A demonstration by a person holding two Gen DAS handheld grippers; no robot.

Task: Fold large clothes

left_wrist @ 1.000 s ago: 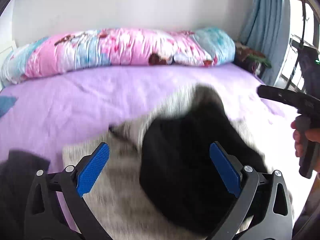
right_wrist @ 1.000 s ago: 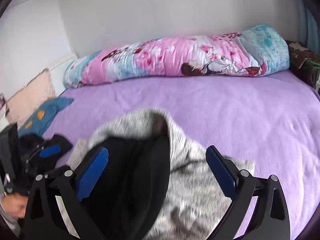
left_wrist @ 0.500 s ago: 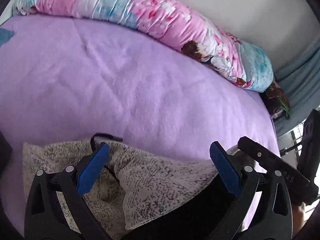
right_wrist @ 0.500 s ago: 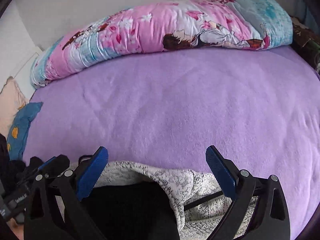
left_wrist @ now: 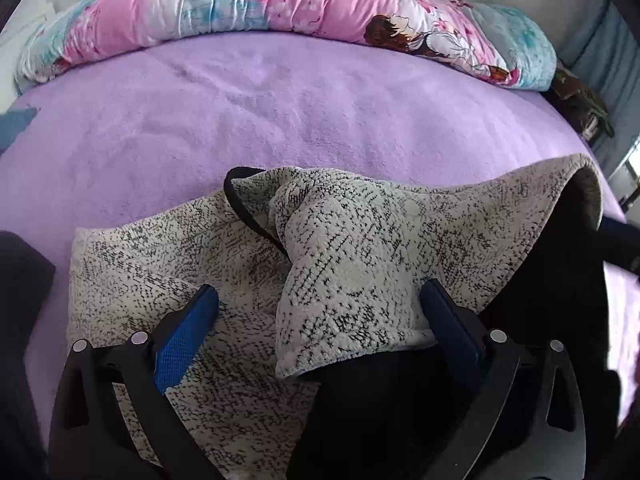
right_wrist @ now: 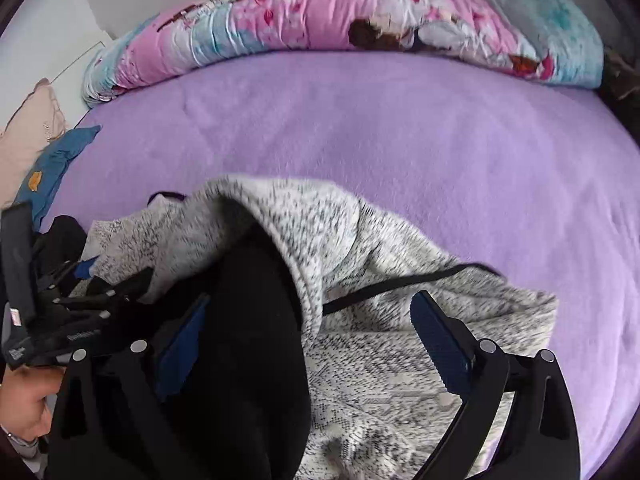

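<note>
A speckled white-and-black garment with a black lining [left_wrist: 360, 264] lies bunched on the purple bed [left_wrist: 300, 112]. A thin black cord [left_wrist: 248, 216] runs across it. My left gripper [left_wrist: 316, 320] is open, low over the garment, with a raised fold between its fingers. In the right wrist view the garment [right_wrist: 360, 280] rises in a hood-like fold showing the black lining [right_wrist: 248, 320]. My right gripper [right_wrist: 308, 328] is open over it. The left gripper [right_wrist: 80, 312] shows at that view's left edge.
A long pink and blue patterned pillow [left_wrist: 280, 12] lies along the far side of the bed by the wall. A blue cushion [right_wrist: 52, 164] and a beige one [right_wrist: 28, 128] sit at the left. Dark cloth [left_wrist: 20, 280] lies left of the garment. Curtains [left_wrist: 612, 48] hang at the right.
Both grippers have dropped lower and closer onto the garment, which now fills more of each view. The garment's fold has shifted and risen between the fingers. Both stay open.
</note>
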